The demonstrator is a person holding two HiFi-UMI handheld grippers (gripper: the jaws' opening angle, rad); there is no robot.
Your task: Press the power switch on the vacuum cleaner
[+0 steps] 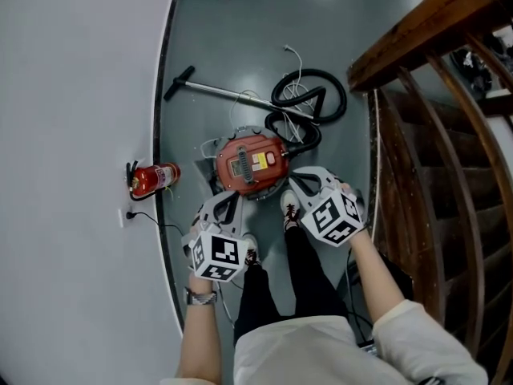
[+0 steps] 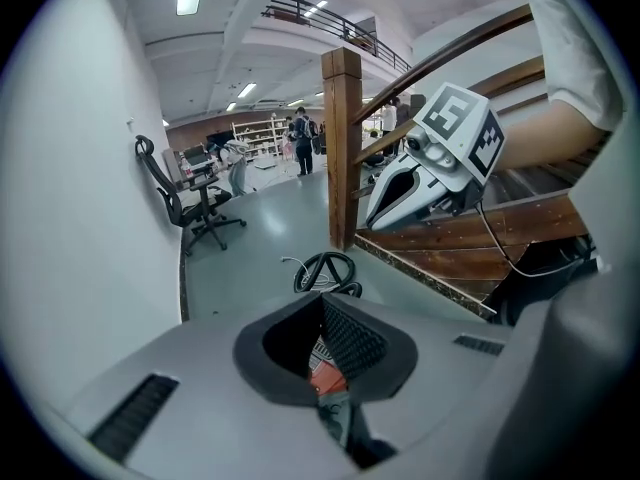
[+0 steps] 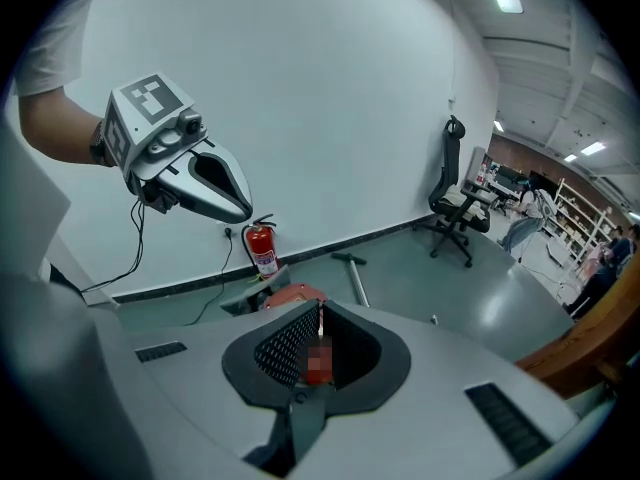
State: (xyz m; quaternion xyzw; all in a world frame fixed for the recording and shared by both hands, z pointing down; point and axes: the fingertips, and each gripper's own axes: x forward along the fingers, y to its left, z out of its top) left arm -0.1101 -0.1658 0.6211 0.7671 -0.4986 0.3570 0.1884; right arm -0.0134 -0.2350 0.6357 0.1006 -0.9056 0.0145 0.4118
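Note:
The round red vacuum cleaner (image 1: 252,164) sits on the grey floor, with a grey control panel (image 1: 256,164) on top. Its black hose (image 1: 309,96) coils behind it and the metal wand (image 1: 215,91) lies to the left. My left gripper (image 1: 232,200) hangs just above the cleaner's near-left edge, jaws shut and empty. Over the near-right edge, my right gripper (image 1: 295,182) is also shut with nothing in it. A sliver of red body shows through the jaws in the left gripper view (image 2: 325,376) and the right gripper view (image 3: 296,295).
A red fire extinguisher (image 1: 155,178) stands against the curved white wall (image 1: 80,135), next to a socket with a black cable (image 1: 152,217). A wooden staircase (image 1: 433,135) rises at the right. The person's shoes (image 1: 290,211) are just behind the cleaner. An office chair (image 2: 190,203) stands far off.

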